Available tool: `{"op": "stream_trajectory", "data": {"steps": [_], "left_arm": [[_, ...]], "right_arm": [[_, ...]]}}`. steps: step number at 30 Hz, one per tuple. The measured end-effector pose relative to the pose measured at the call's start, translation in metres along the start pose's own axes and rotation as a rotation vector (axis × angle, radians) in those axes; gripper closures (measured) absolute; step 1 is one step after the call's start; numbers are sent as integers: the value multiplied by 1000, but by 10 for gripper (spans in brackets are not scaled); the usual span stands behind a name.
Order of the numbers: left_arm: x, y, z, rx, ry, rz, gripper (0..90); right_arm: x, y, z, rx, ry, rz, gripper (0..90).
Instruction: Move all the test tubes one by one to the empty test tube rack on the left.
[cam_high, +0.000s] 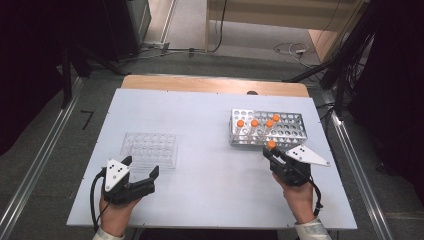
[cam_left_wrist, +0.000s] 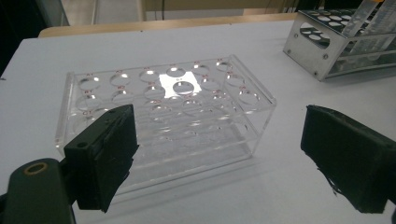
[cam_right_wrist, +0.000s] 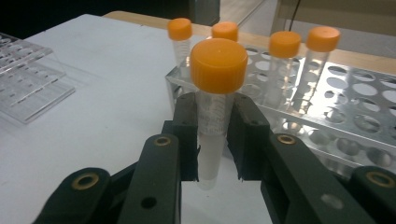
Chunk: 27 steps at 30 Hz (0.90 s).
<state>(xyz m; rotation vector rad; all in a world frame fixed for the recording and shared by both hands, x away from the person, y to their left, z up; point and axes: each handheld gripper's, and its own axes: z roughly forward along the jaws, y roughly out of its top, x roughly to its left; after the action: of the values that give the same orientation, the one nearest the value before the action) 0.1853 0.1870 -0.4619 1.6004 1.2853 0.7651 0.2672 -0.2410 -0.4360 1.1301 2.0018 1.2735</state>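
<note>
At the lower left of the high view, the left gripper is lying low on the white table, its jaws gaping wide with nothing between them. The clear plastic rack is sitting just above it; in the left gripper view that rack is showing between and beyond the two black pads. At the lower right, the right gripper is clamping an orange-capped tube upright, just below the metal rack. In the right gripper view the tube is standing between closed jaws, its lower tip partly hidden; four more capped tubes are standing in the rack behind.
</note>
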Motion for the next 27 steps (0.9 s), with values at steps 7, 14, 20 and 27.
{"op": "stream_trajectory", "data": {"steps": [7,14,20,27], "left_arm": [[-5,3,2,-2,-18,4,108],[-14,8,7,-6,-40,17,111],[-25,12,13,-5,-64,42,114],[-37,15,22,7,-98,49,114]], "right_arm": [[16,0,8,12,40,-23,716],[29,0,15,20,72,-41,717],[39,1,21,28,102,-55,717],[51,1,28,39,133,-75,717]]}}
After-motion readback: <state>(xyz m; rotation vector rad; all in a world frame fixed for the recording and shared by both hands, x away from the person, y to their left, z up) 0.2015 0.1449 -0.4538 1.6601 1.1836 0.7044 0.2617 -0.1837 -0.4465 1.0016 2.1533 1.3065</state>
